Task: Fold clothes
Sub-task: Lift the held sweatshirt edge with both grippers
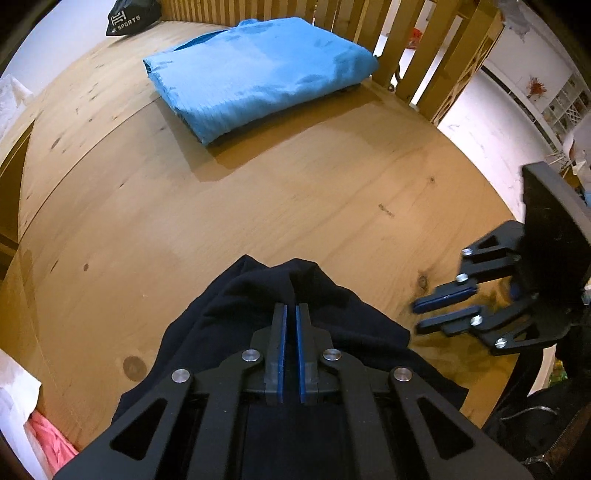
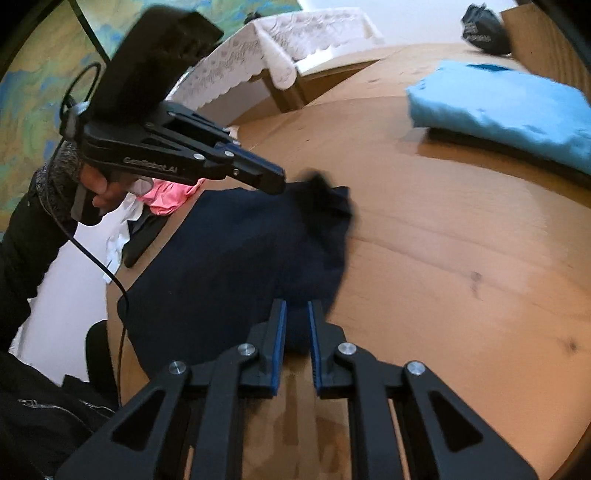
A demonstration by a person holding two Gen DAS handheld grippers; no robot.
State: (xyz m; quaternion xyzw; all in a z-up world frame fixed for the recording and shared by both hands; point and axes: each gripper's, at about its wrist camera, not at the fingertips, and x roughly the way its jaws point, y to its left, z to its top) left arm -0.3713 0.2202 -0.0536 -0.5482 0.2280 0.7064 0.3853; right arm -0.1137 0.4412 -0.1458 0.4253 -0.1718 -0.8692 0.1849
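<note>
A dark navy garment [image 2: 236, 266] lies bunched at the near edge of the wooden table [image 1: 258, 206]. My left gripper [image 1: 291, 308] is shut on a raised fold of this navy garment [image 1: 258, 291]; in the right wrist view the left gripper [image 2: 273, 184] sits at the garment's far lifted corner. My right gripper [image 2: 294, 306] is open and empty, its tips over the garment's near edge. In the left wrist view the right gripper [image 1: 436, 314] hovers to the right of the cloth, jaws slightly apart. A folded light-blue garment [image 1: 258, 77] lies at the table's far side.
A wooden slat railing [image 1: 406, 44] stands behind the blue garment [image 2: 509, 107]. A black sports bag [image 1: 129, 18] sits at the far corner. Pink cloth [image 2: 166, 195] and white cloth lie off the table's left side. A lace-covered table [image 2: 288, 40] stands beyond.
</note>
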